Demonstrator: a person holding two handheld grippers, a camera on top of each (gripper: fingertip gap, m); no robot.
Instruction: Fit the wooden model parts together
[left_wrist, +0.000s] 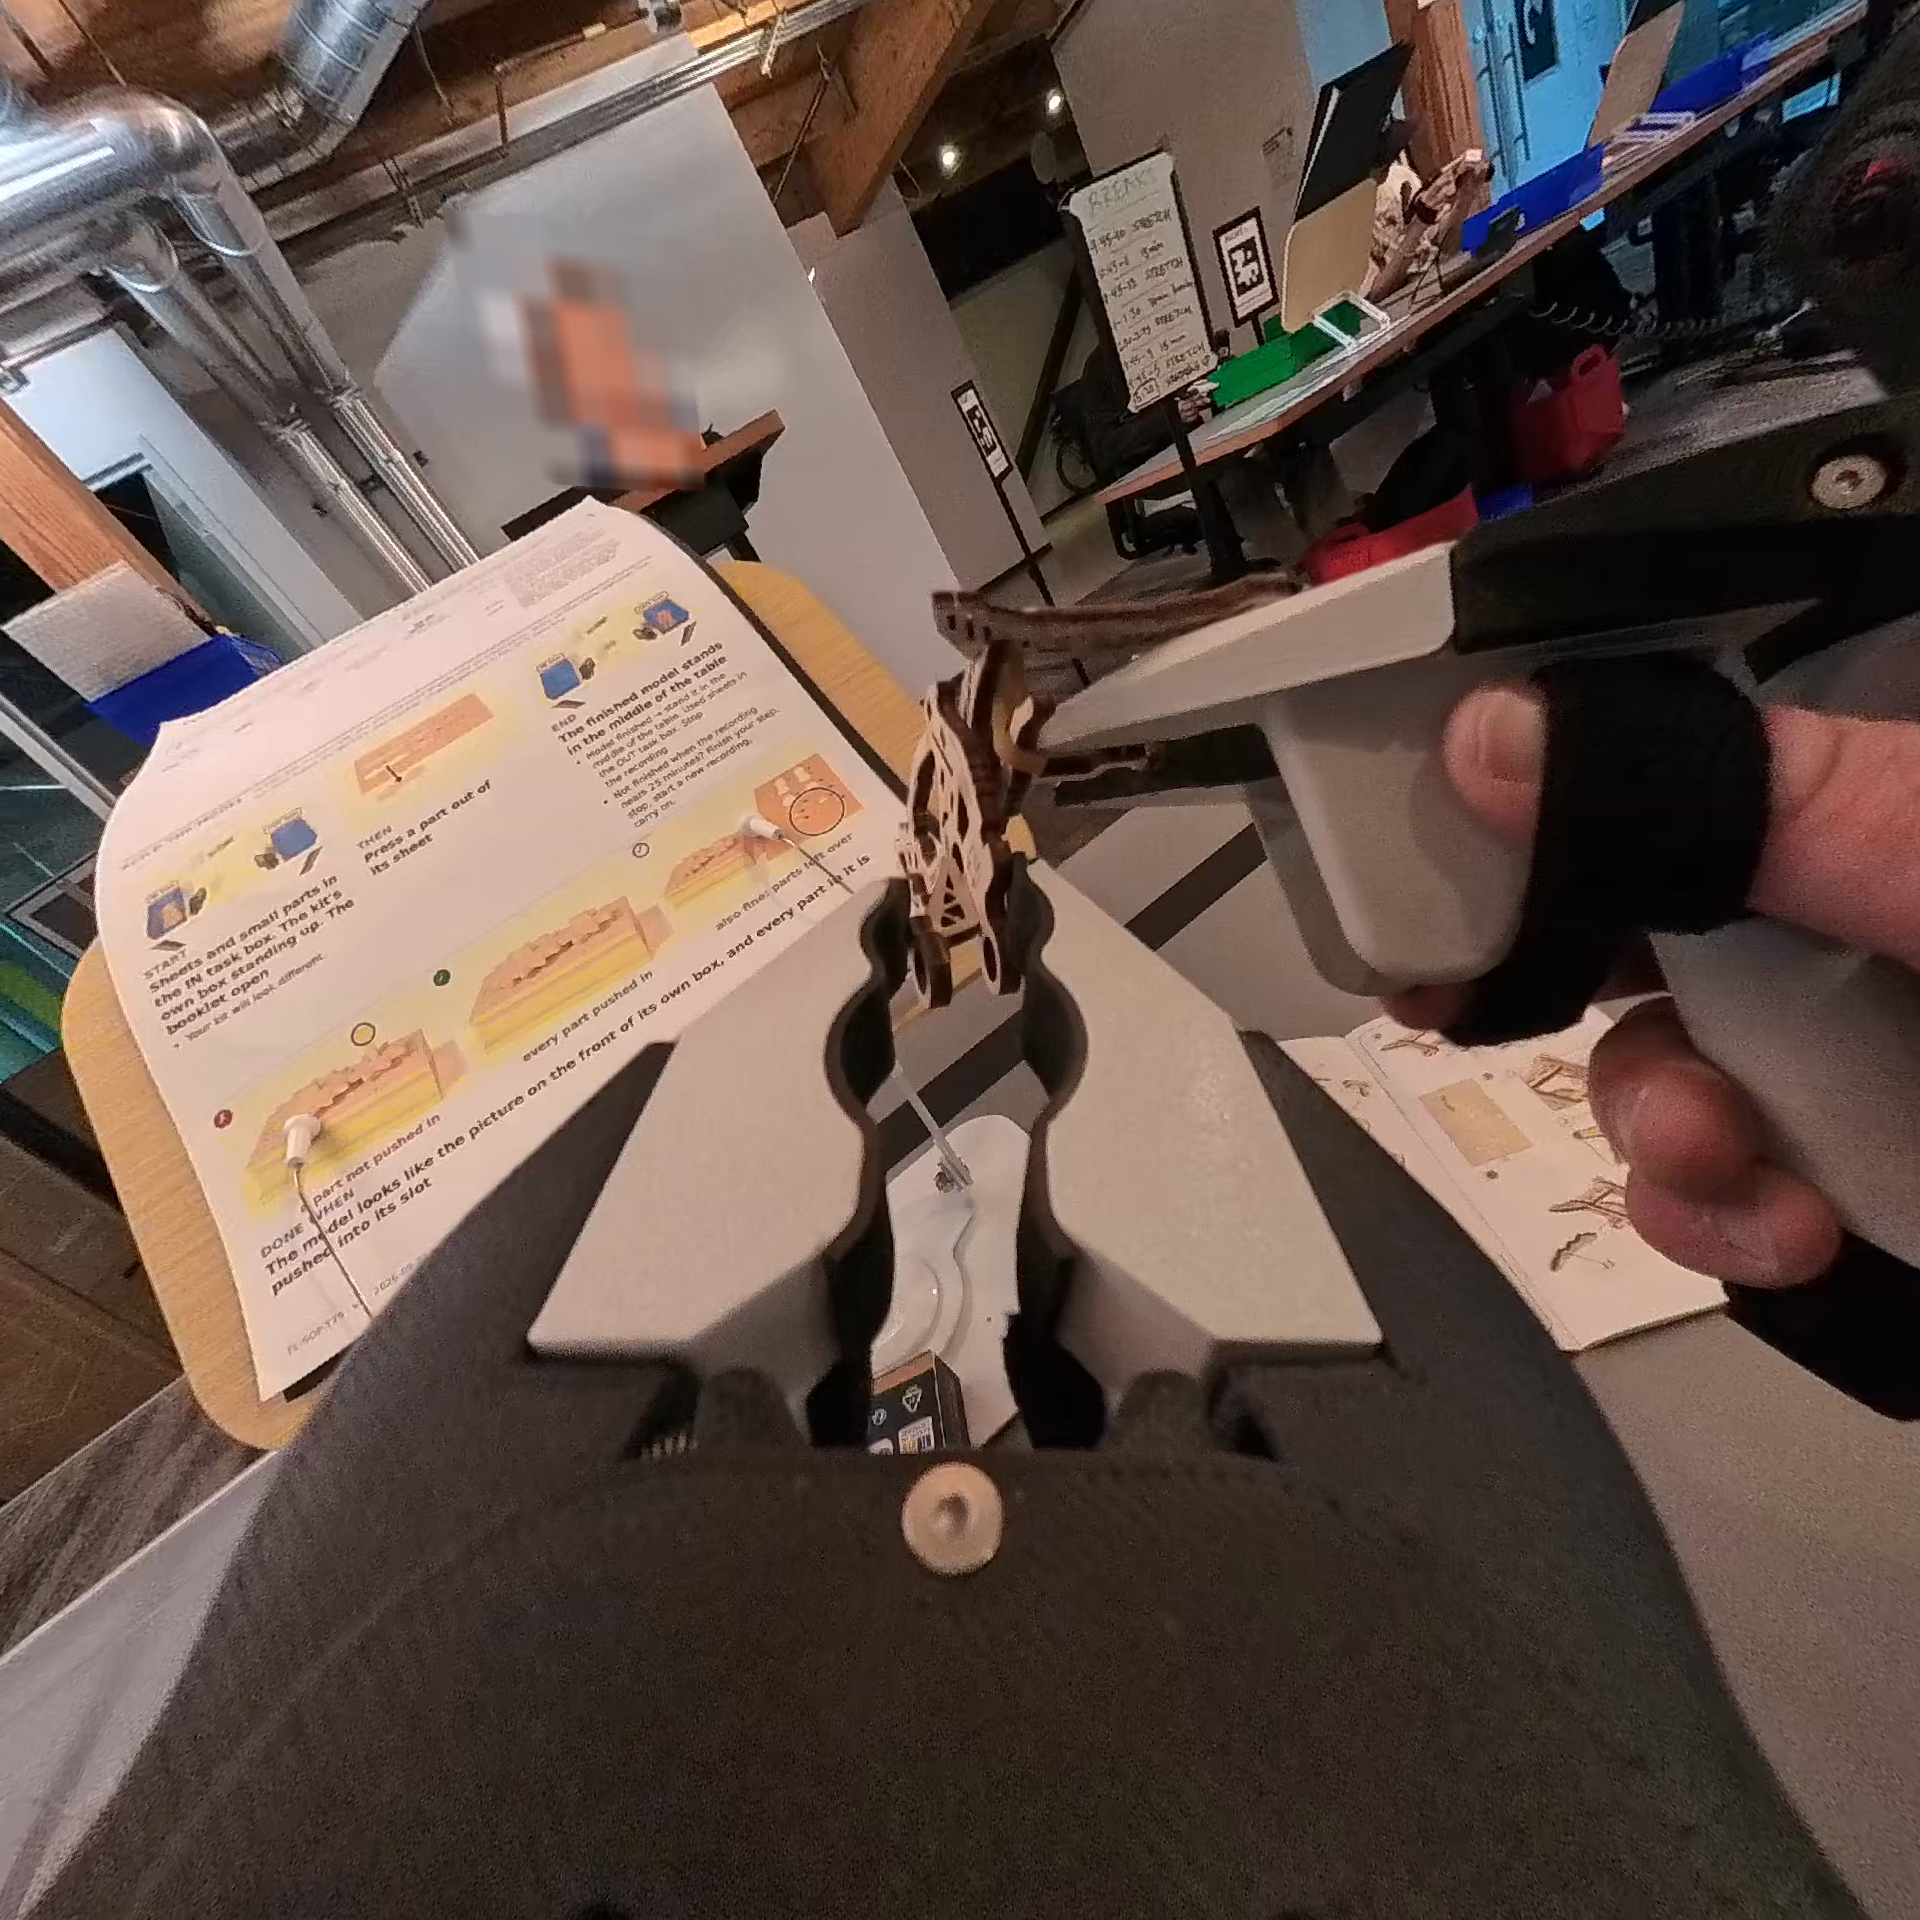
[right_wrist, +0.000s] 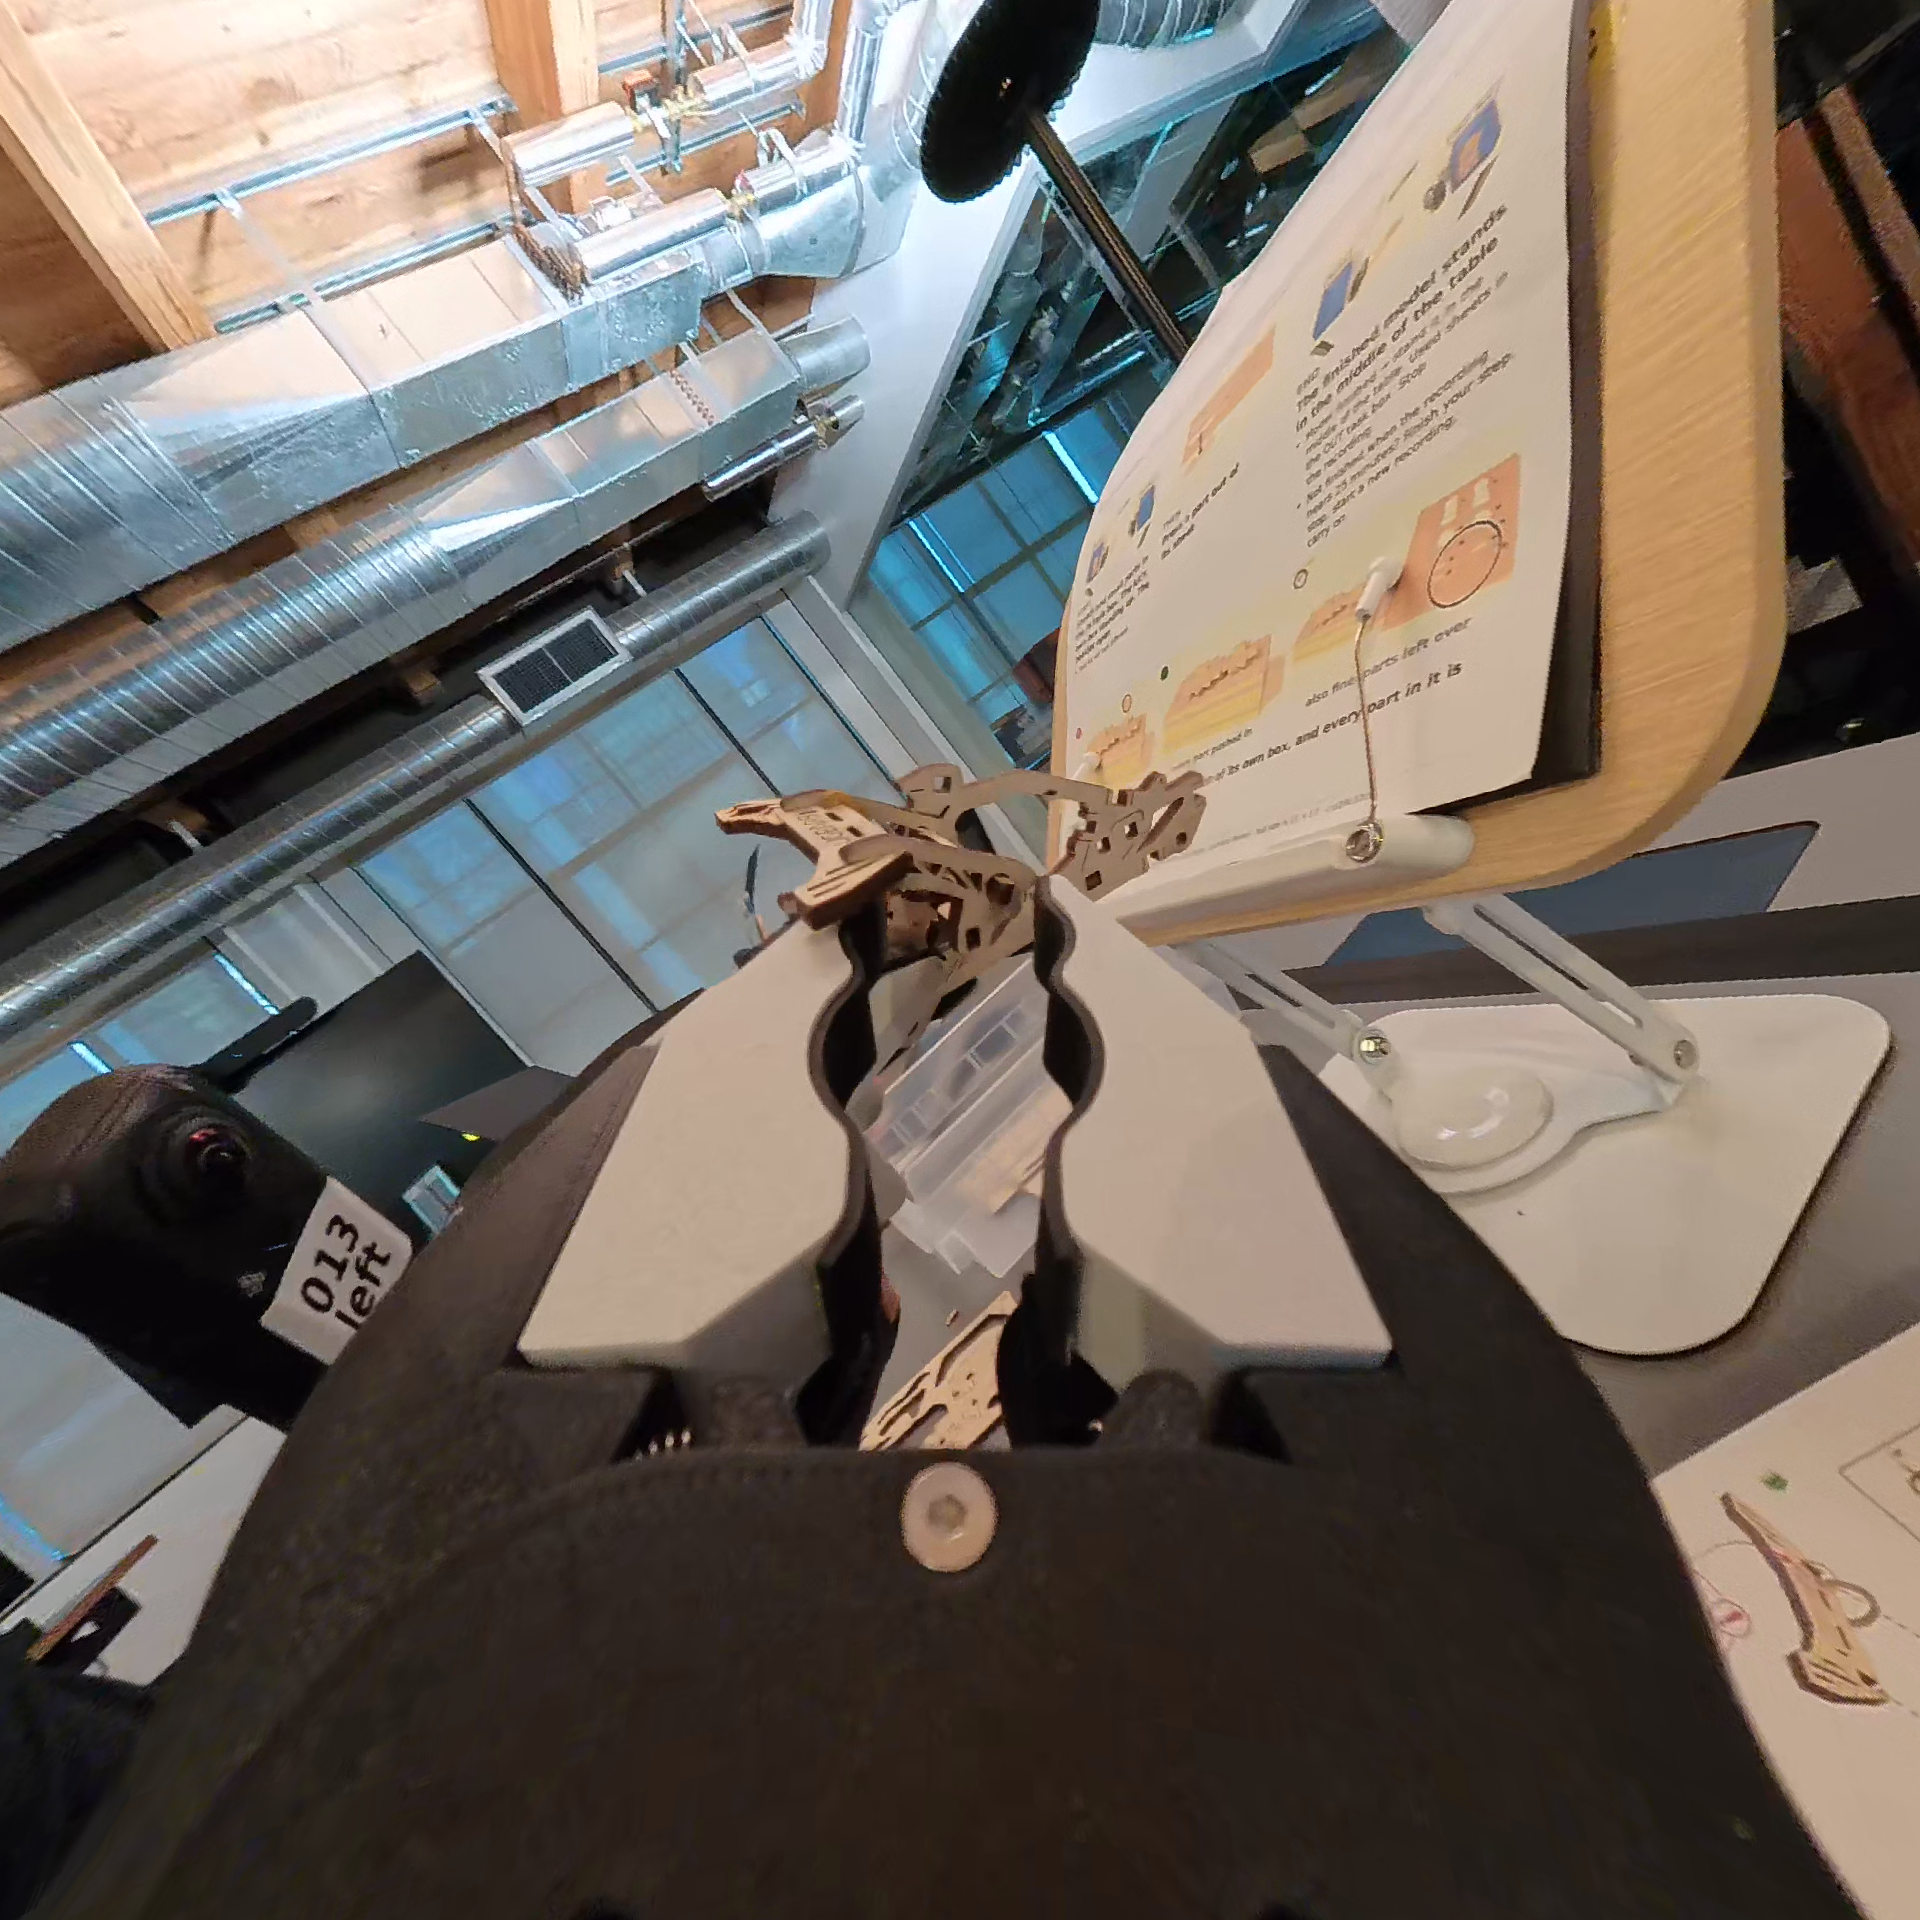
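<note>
Left tool (left_wrist: 961, 925) closed on the wooden model (left_wrist: 961, 831) at its tips. Right tool (right_wrist: 951, 914) closed on the same model (right_wrist: 935, 862), held above the tabletop (right_wrist: 1662, 1382).

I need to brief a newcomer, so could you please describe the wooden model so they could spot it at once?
Start at the tilted stand bearing the instruction sheet. In front of it, the left gripper and the right gripper meet. The model is the pale, dark-edged lattice of thin cut wood pinched between their jaws, the only wooden thing held in the air.
</note>
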